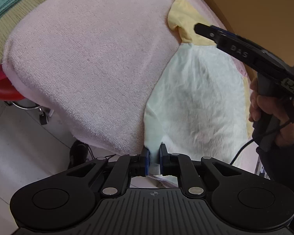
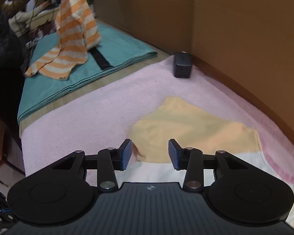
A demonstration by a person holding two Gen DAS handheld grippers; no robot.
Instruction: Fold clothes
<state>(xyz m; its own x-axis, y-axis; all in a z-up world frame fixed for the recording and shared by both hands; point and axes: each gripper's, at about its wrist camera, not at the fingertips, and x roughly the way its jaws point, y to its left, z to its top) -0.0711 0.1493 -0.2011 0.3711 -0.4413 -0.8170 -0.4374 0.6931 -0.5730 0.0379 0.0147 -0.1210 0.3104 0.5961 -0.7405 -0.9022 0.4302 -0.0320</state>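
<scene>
Two claws: left claw (image 1: 153, 159) pinches the pale garment (image 1: 198, 105) at lower centre, its hem hidden between the pads; right claw (image 2: 150, 154) spread over blurred yellow cloth (image 2: 186, 129), pink towel (image 1: 88, 58) bare leftward.

Your left gripper (image 1: 153, 159) was matte black, with two round housings flanking a ribbed centre plate that carried a small crosshair mark. Silver rivet heads dotted its linkage arms, and its fingers (image 1: 145, 161) carried blue pads. Your right gripper (image 2: 150, 154) matched it: the same ribbed plate and crosshair, the same silver rivets, and blue textured pads (image 2: 126, 154). Seen from the left wrist camera, the right gripper's side bore raised letters reading DAS, and behind them sat a white label with handwritten digits. Below that label your right hand (image 1: 264, 109) showed, a dark sleeve (image 1: 280, 162) covered the wrist, and a thin black cable (image 1: 243, 150) trailed.
</scene>
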